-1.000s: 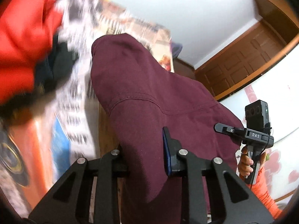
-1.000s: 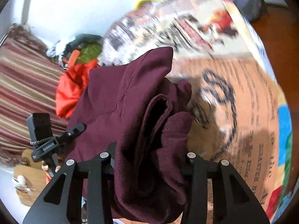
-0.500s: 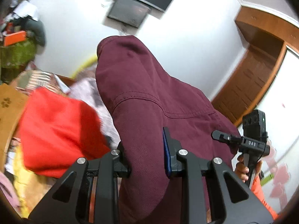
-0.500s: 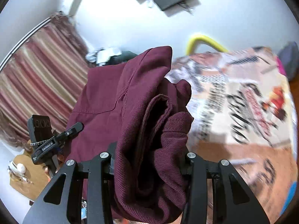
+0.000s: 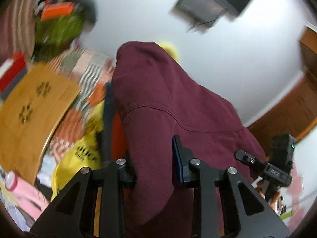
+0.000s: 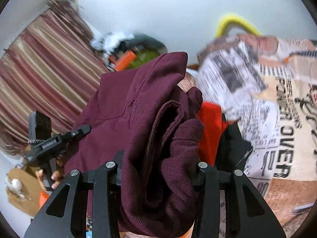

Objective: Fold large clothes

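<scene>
The garment [image 5: 178, 109] is clamped between the jaws of the left gripper [image 5: 153, 170] and of the right gripper [image 6: 158, 170], spanning the gap between them. A printed bedspread [image 6: 277, 129] lies behind and right of the right gripper; curtains [image 6: 39, 69] hang left.

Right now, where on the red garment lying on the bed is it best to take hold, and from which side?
Probably the red garment's bare upper-left edge, coming from above: its right side lies under a black cloth, and the held maroon garment hides its near part.
</scene>
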A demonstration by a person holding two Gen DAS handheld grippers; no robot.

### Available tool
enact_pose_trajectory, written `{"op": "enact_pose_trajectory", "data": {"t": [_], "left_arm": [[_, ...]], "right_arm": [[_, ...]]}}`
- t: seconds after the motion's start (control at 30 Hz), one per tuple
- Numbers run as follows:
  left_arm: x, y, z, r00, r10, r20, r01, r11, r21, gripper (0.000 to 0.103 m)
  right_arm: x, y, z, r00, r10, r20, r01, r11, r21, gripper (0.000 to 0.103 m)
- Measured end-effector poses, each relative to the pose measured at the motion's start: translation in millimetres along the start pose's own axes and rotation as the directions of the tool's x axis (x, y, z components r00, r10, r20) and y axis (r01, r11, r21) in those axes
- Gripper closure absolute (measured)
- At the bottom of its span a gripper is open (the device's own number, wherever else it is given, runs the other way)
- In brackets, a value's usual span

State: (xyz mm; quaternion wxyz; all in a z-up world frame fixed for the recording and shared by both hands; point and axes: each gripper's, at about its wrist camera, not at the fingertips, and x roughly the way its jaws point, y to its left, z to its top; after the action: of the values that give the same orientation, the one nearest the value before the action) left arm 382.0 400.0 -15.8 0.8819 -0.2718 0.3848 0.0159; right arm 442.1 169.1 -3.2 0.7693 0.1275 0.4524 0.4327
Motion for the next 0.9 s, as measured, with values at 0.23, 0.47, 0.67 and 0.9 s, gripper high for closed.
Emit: {"op": "enact_pose_trajectory", "data": {"t": [0.23,0.47,0.67,0.9], "left_arm": [[17.3,25.6,-8.8,0.999,0.033,0.016,-0.033,0.999,0.005,0.064],[0.4,10.8,-14.7,0.981,0.186,0.048,-0.190,0.977,0.096,0.038],[-30.1,-4.8,-28.6,0.961,0.259,0.096,-0.271,0.953,0.137,0.038],[-92.5,-50.1,-57.7,0.937,0.274,0.218,-0.321,0.919,0.227,0.038]], "right_arm": [[26.9,-24.5,-6.3,0.998,0.020,-0.060,-0.018,0.999,0.049,0.054],[8.9,-15.2,-9.9,0.988,-0.056,-0.144,0.056,0.998,-0.009,0.049],[-27.8,5.2,-16.9,0.976,-0.201,-0.081,0.192,0.975,-0.112,0.049],[-96.3,45.8,-28.0,0.974,-0.206,0.092,0.220,0.960,-0.173,0.049]]}}
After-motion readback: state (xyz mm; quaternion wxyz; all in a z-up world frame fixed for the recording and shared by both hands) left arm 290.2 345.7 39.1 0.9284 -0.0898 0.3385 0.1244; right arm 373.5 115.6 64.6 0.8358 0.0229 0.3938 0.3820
